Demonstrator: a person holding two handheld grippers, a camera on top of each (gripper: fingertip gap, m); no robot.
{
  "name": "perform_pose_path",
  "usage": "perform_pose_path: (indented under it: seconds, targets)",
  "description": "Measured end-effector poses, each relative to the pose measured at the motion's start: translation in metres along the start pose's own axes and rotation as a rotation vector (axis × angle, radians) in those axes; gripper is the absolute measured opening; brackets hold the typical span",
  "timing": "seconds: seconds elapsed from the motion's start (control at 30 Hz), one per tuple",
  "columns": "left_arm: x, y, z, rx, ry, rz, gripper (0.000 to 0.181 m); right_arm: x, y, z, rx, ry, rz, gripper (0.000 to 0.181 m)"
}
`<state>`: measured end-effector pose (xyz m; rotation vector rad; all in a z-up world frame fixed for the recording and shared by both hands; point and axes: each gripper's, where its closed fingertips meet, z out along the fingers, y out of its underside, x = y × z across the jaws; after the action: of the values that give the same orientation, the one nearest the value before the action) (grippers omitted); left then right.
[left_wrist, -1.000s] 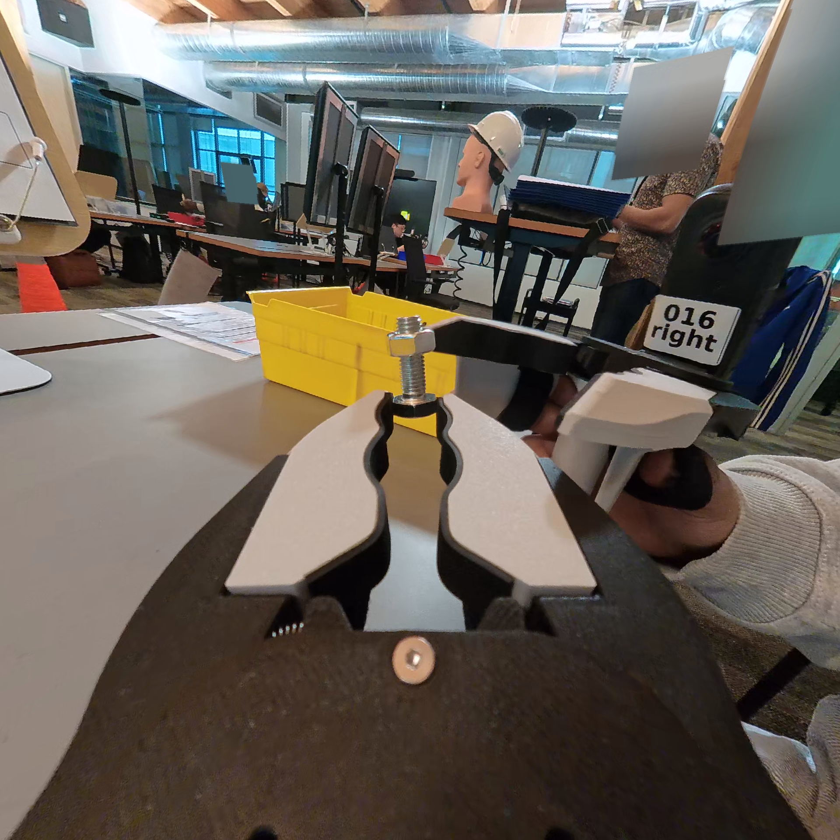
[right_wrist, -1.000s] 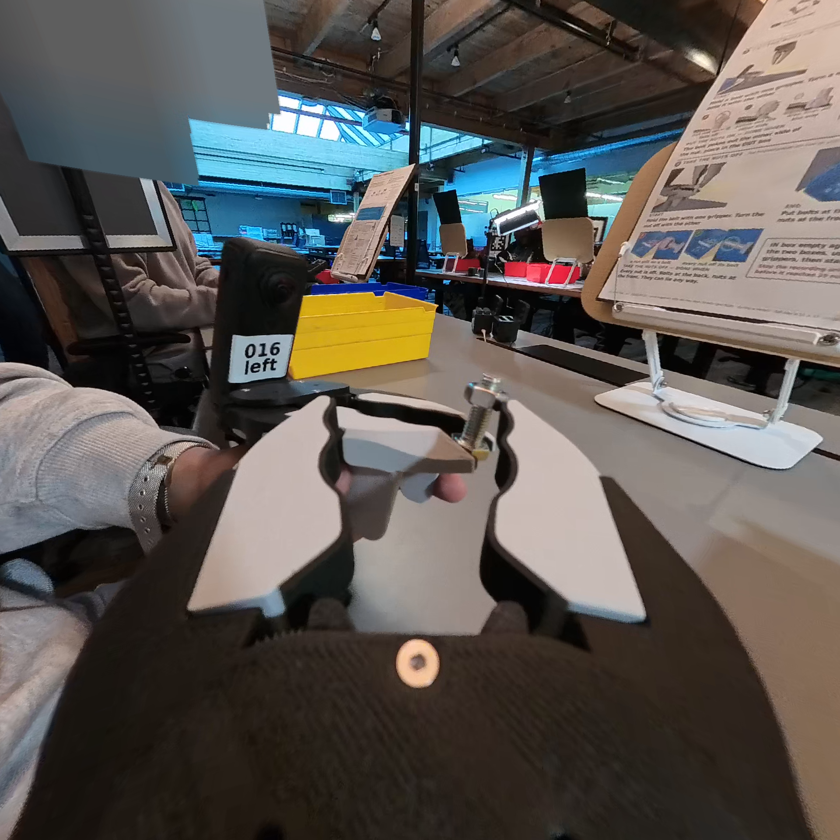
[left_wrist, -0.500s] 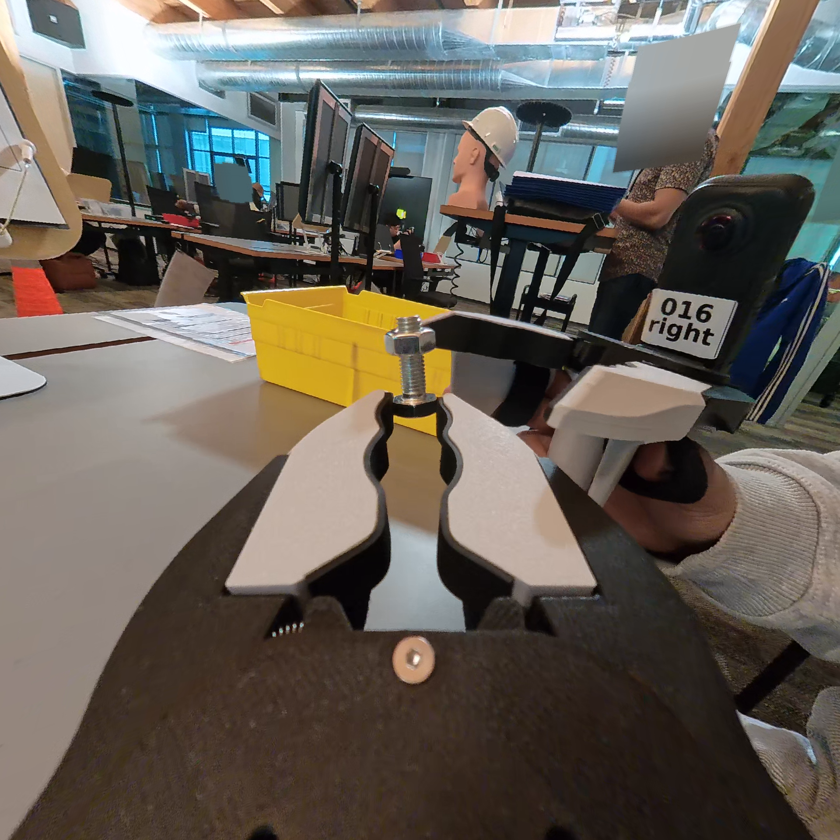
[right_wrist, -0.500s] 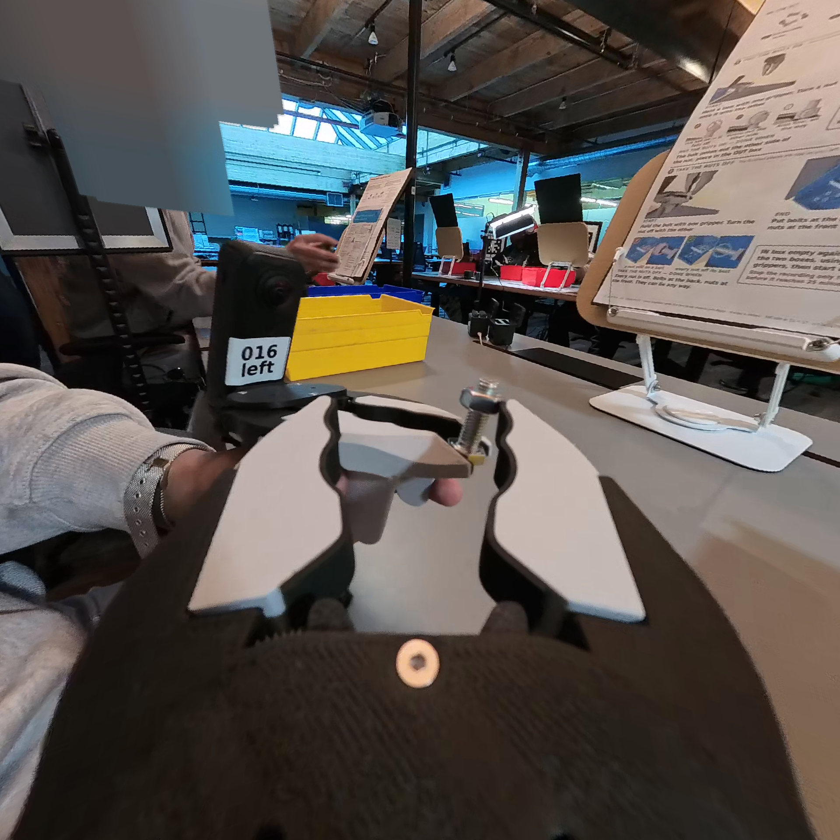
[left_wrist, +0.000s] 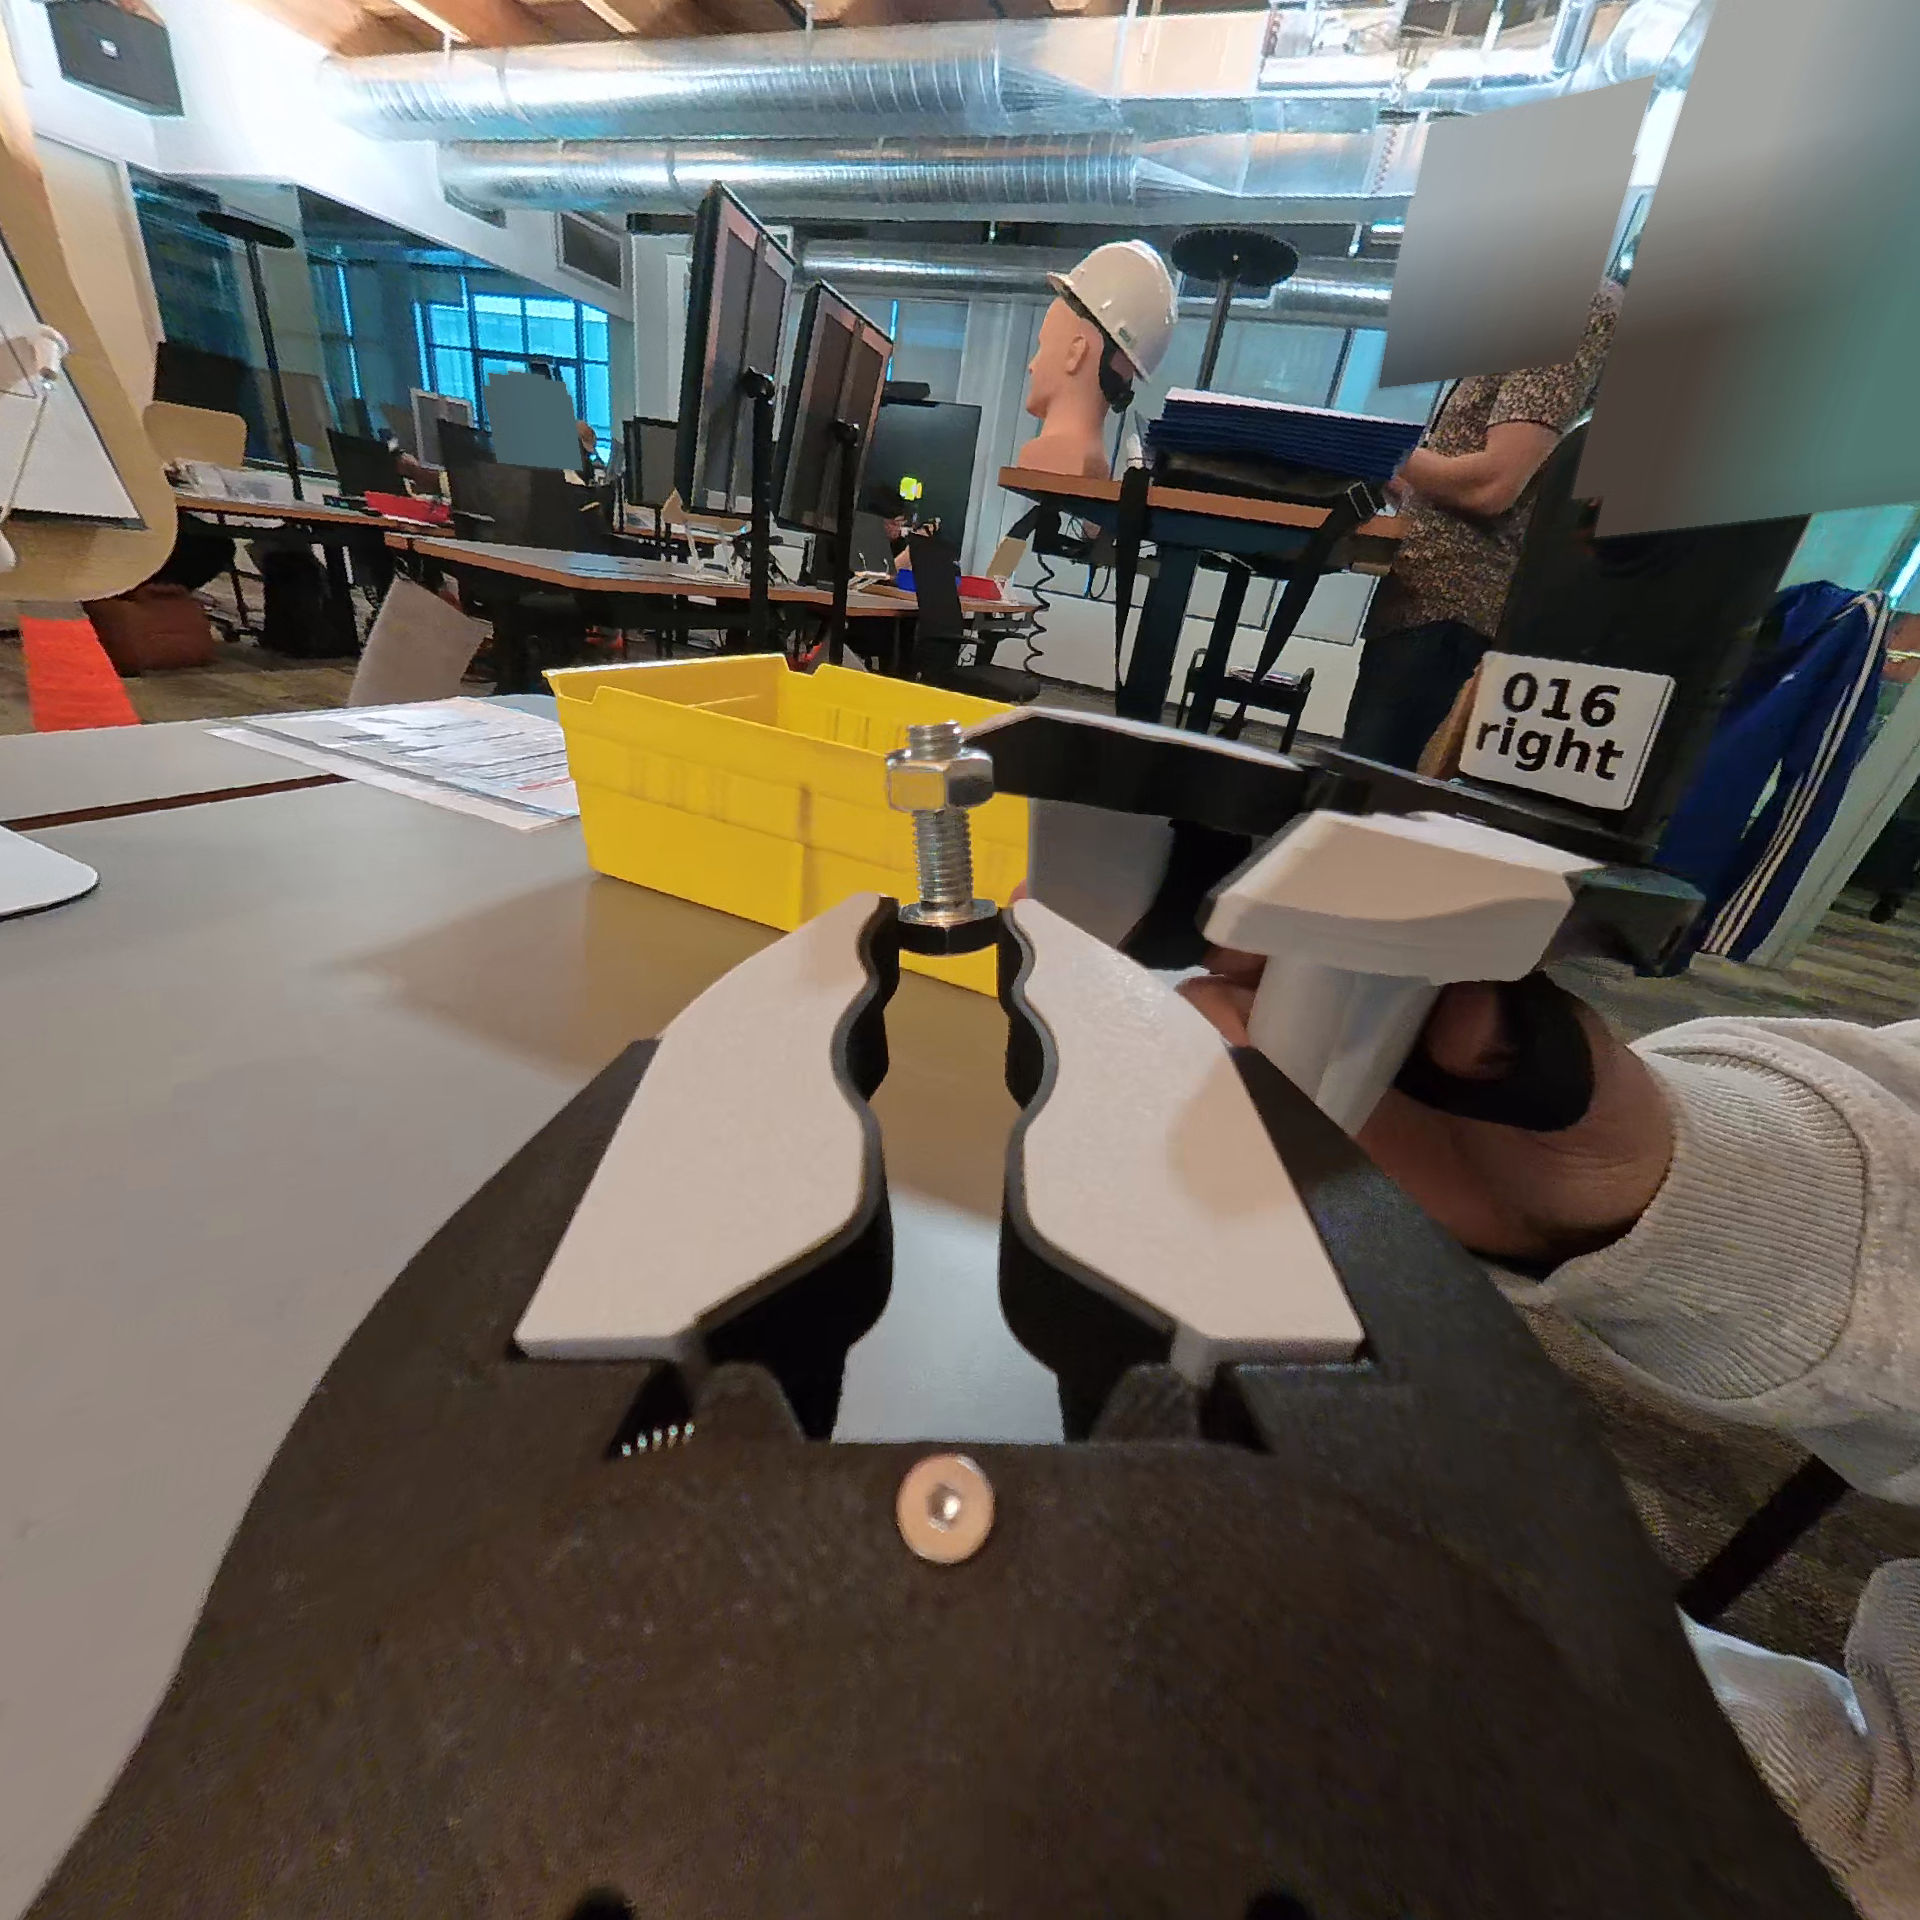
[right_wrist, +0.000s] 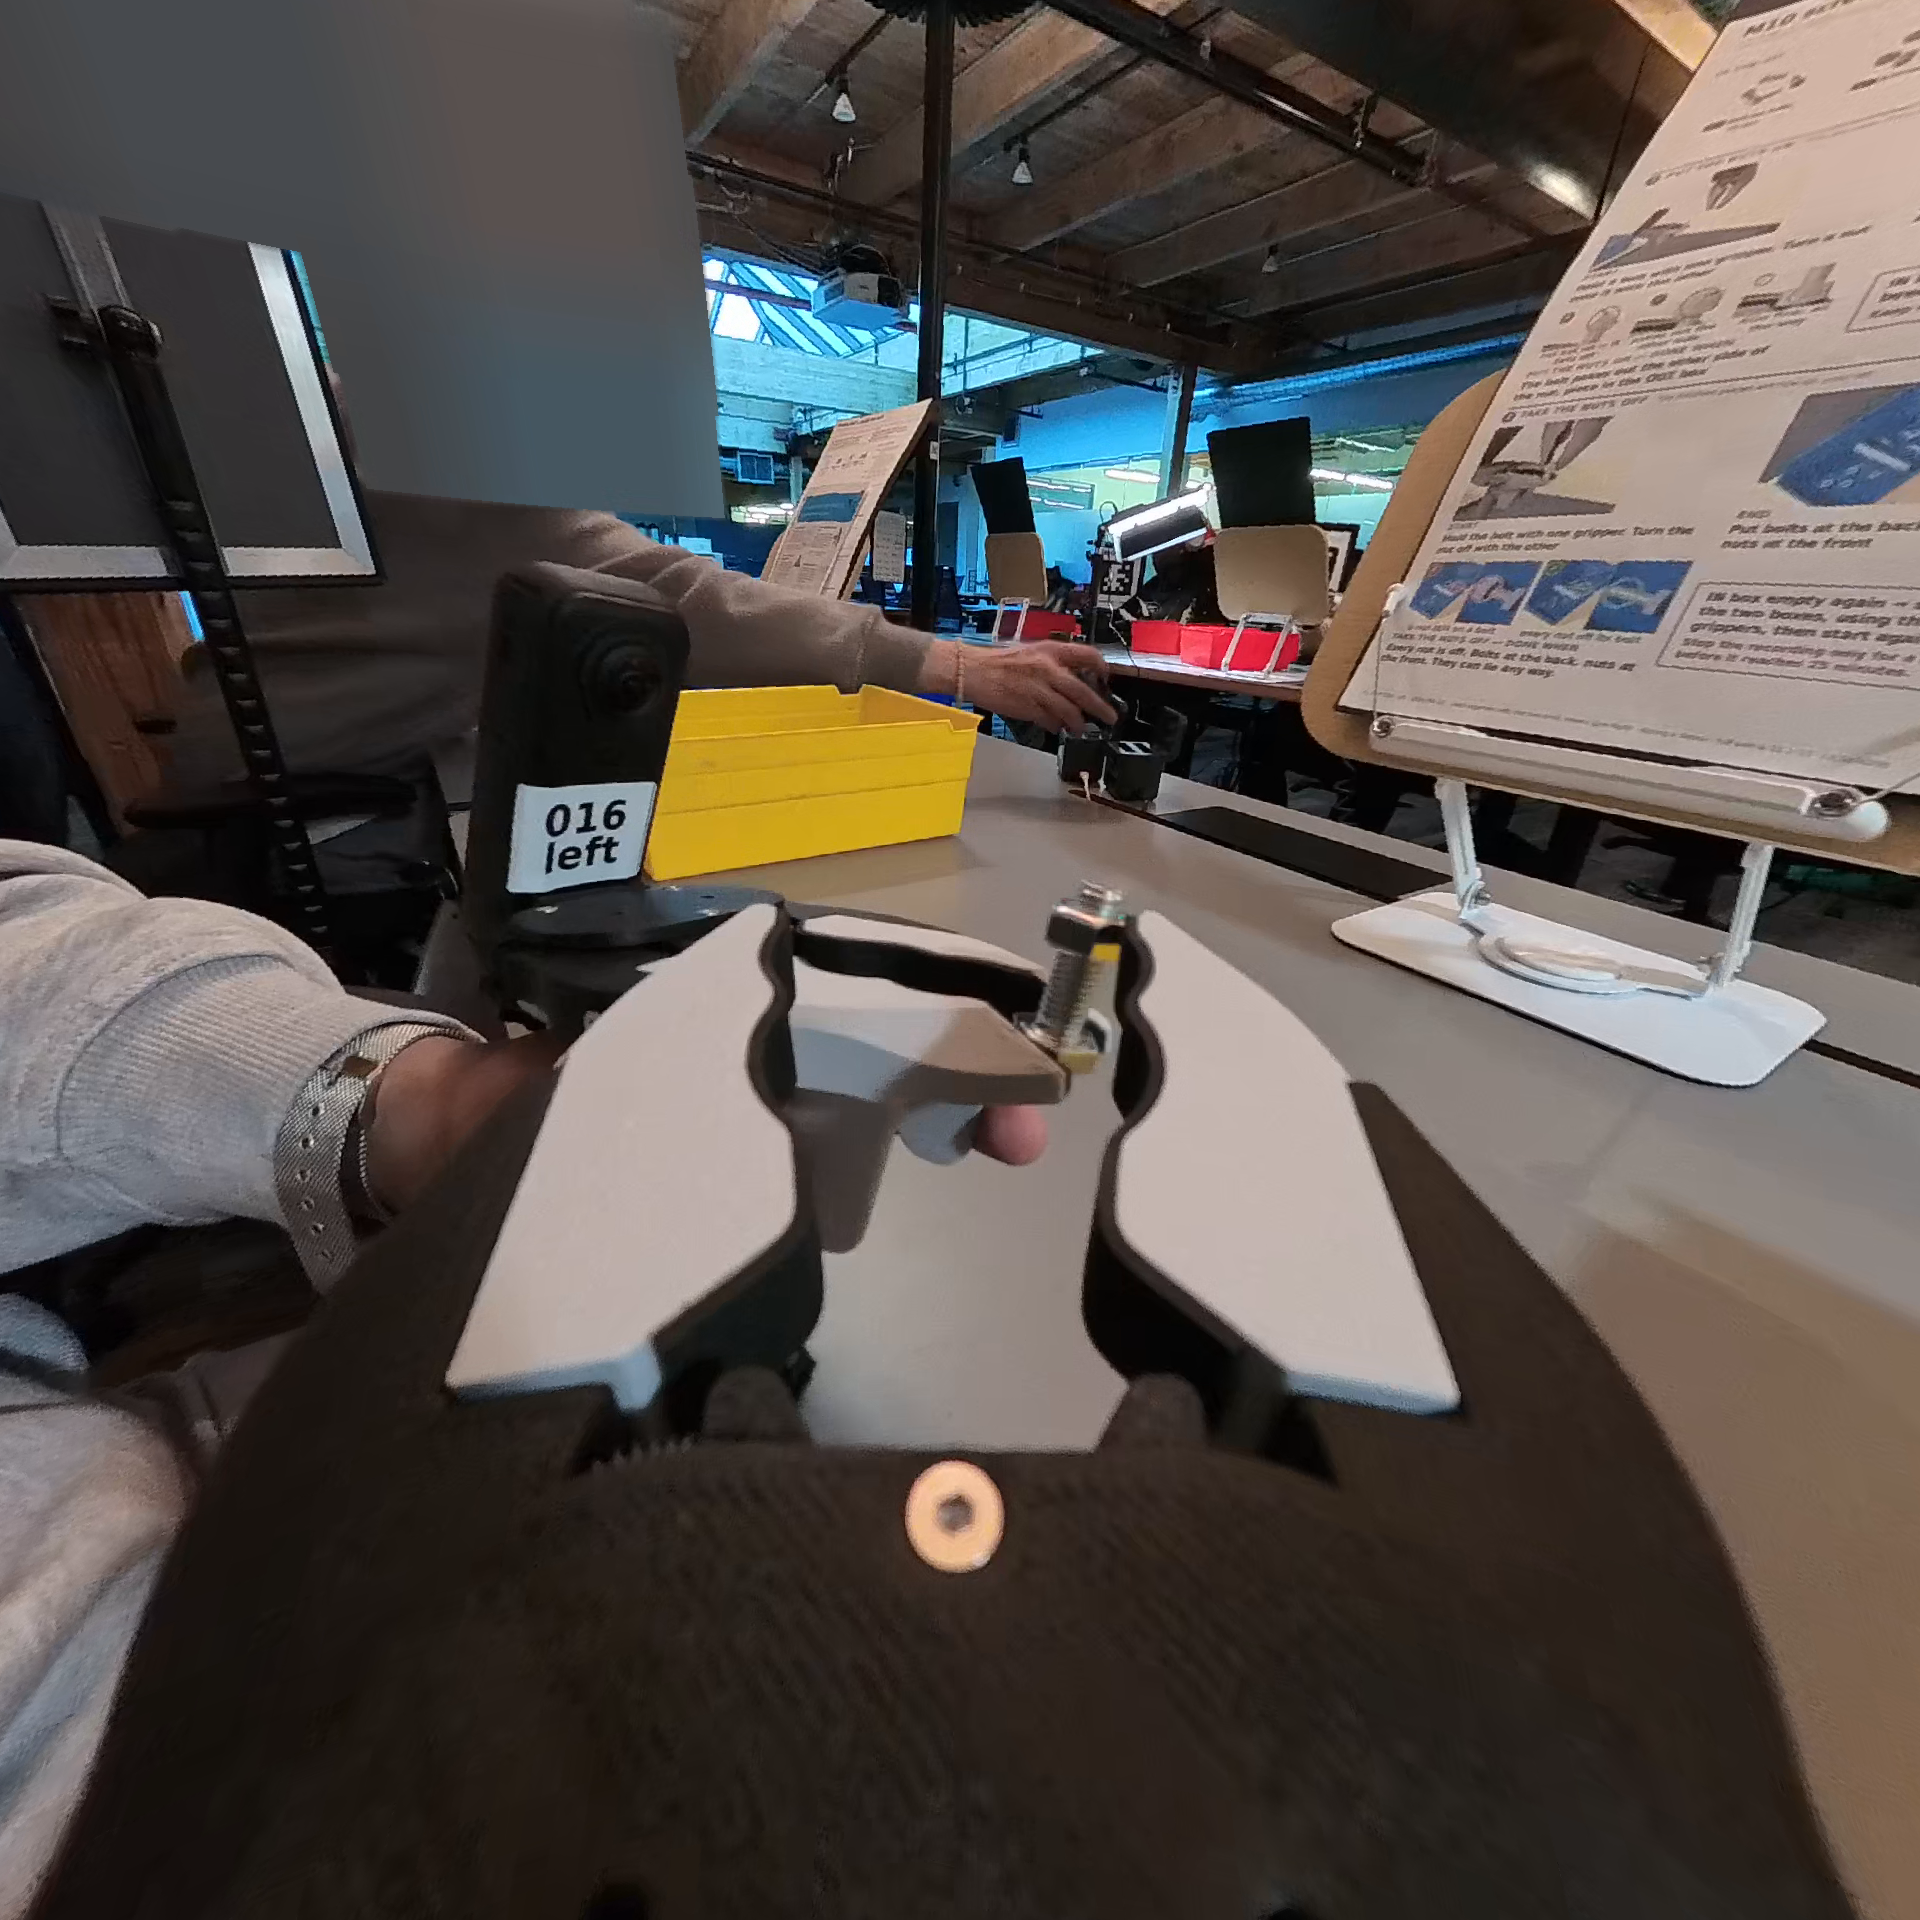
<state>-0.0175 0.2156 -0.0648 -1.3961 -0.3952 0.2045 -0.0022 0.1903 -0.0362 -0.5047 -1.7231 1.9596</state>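
Note:
A silver bolt stands upright with a hex nut near its top. My left gripper is shut on the bolt's head, above the grey table. My right gripper comes in from the right with its jaws apart, and its black far finger touches the nut. In the right wrist view the bolt leans, and the nut lies against the inner edge of my right gripper's right finger. The left gripper holds the bolt there from the left.
A yellow bin stands on the table behind the bolt. A tilted instruction board on a white stand is at the right. Papers lie far left. Another person's hand reaches to small black items. The tips of both grippers are at nearly the same place.
My right gripper has rolled a little around the nut, so the bolt leans more in its view. The left gripper holds still. The other person's hand has reached farther right.

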Motion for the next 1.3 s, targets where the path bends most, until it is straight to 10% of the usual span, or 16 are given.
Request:
perform_pose_path:
  seconds: [1.3]
  targets:
    - [-0.004, -0.001, -0.001, 0.010, -0.013, -0.027, 0.018, -0.004, -0.005, -0.002, 0.018, -0.004, -0.025, 0.056]
